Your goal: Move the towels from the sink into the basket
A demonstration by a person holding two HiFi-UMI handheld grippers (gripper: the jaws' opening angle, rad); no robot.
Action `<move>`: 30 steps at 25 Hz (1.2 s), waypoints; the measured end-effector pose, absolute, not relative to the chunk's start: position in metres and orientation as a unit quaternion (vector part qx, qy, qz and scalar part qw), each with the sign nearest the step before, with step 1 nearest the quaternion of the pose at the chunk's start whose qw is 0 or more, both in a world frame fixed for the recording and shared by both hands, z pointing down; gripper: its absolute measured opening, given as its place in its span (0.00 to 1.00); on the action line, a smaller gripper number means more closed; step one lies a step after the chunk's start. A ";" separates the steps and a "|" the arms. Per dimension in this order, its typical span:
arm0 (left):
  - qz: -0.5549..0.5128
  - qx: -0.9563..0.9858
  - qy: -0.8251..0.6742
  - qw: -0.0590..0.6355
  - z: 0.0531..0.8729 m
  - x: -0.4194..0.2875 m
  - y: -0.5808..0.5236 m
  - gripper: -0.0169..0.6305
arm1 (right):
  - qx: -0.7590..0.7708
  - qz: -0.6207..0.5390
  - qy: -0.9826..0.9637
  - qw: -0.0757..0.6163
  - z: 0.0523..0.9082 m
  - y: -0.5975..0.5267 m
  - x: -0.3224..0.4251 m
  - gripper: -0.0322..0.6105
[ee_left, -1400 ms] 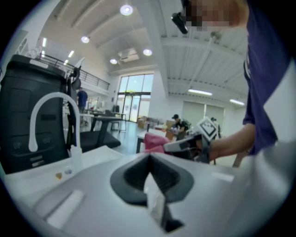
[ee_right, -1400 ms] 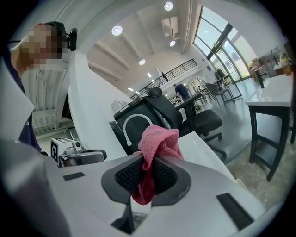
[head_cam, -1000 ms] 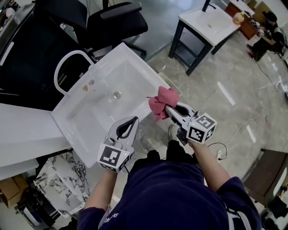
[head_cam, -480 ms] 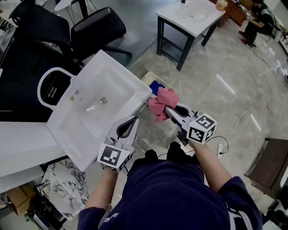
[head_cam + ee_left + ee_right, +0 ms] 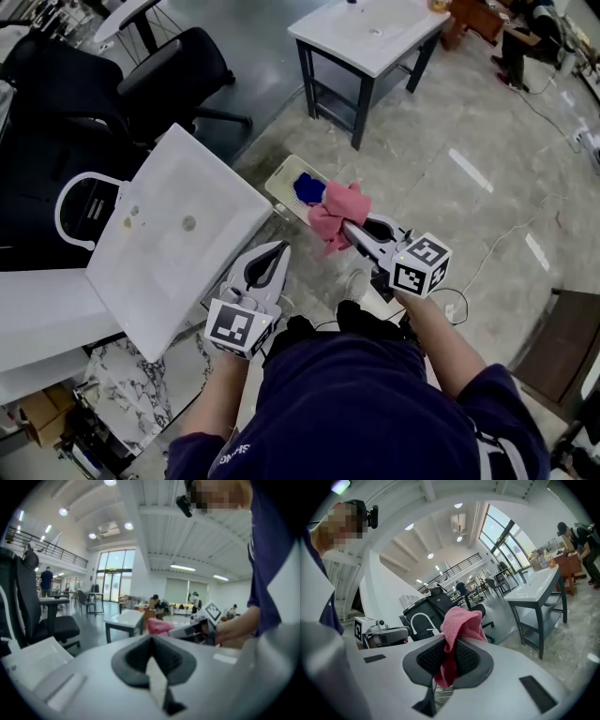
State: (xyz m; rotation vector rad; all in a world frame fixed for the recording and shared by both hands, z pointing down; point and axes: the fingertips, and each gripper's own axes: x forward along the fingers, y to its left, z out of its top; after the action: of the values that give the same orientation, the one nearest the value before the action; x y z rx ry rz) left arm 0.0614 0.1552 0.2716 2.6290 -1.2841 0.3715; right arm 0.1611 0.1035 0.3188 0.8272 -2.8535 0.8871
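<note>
Towel, pink, clamped in the closed jaws of the right gripper, held in the air by the basket on the floor; blue towel inside. Left gripper closed, empty, beside the sink.

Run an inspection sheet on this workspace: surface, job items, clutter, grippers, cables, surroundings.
Surface: white sink, no towel seen in the basin.
Job's things: pink towel in the right gripper, close by the basket on the floor, not yet in it; blue towel inside the basket.
Clutter: small spots on the sink deck, too small to tell.
Grippers: left gripper shut, empty; right gripper shut on the pink towel.
Cables: white cable loose on the floor at right.
Surroundings: office chair, second sink stand, tiled floor.
</note>
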 end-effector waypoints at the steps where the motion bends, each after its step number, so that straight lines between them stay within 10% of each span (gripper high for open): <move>1: 0.126 0.888 -0.433 0.095 0.272 0.069 0.151 0.03 | 0.268 0.285 -0.920 0.019 0.318 0.099 0.169 0.11; 30: 0.123 0.914 -0.373 0.102 0.286 0.170 0.060 0.03 | 0.334 0.306 -0.891 0.011 0.336 0.029 0.288 0.11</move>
State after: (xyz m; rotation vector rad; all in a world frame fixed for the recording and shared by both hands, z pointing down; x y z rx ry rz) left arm 0.1701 0.0596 0.2865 2.6982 -1.1009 0.3635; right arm 0.2876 0.0288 0.3358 1.0420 -2.7805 0.9553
